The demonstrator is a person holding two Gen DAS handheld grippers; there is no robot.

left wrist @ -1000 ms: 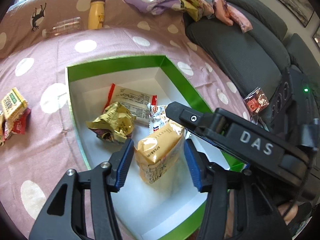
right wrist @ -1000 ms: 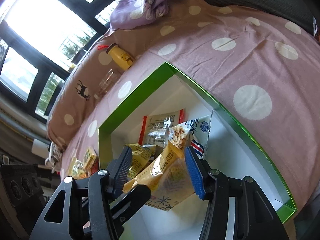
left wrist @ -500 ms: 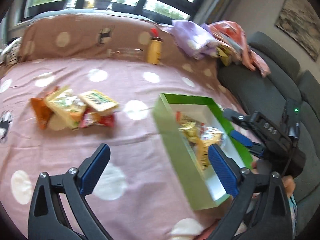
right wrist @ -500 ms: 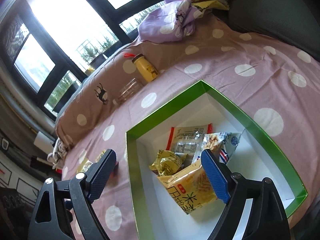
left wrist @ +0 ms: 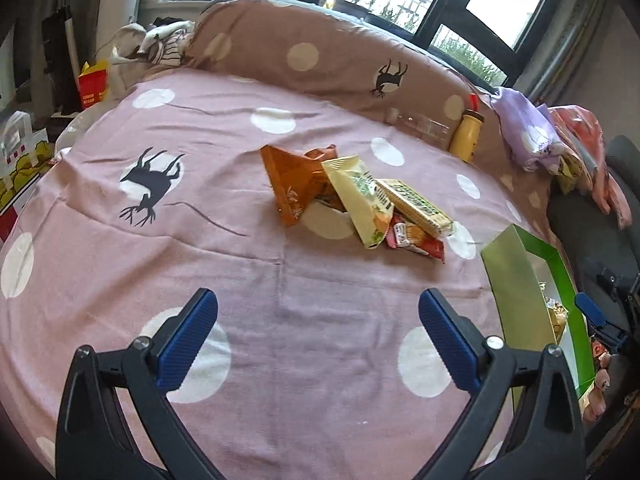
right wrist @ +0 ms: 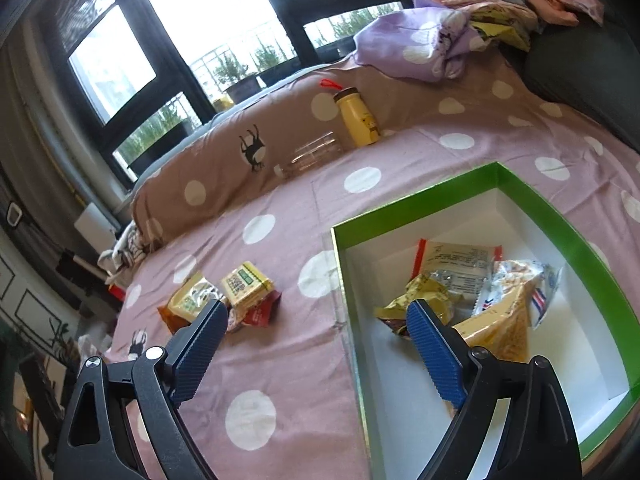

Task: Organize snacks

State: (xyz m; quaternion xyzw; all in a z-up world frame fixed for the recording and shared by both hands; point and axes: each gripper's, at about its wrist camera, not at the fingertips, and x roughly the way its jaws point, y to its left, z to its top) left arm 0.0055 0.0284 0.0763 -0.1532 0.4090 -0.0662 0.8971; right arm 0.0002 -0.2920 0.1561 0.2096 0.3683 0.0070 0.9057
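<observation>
Four loose snack packets (left wrist: pixel 360 204) lie heaped on the pink dotted blanket (left wrist: pixel 200 240), left of the green box (right wrist: pixel 532 200), which holds several more packets (right wrist: pixel 472 292). Left gripper (left wrist: pixel 318 340) hangs spread wide over bare blanket, gripping nothing. Right gripper (right wrist: pixel 316 344) straddles the box's left wall, jaws opening, empty.

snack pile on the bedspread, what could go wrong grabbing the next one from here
The snack pile is overlapped: the cream packet lies on the orange packet and the red packet, so the open left gripper might drag or lift two at once. The soft bedspread could bunch up between the fingers. The right gripper, jaws opening and empty, hovers across the green box wall and might bump it.
</observation>
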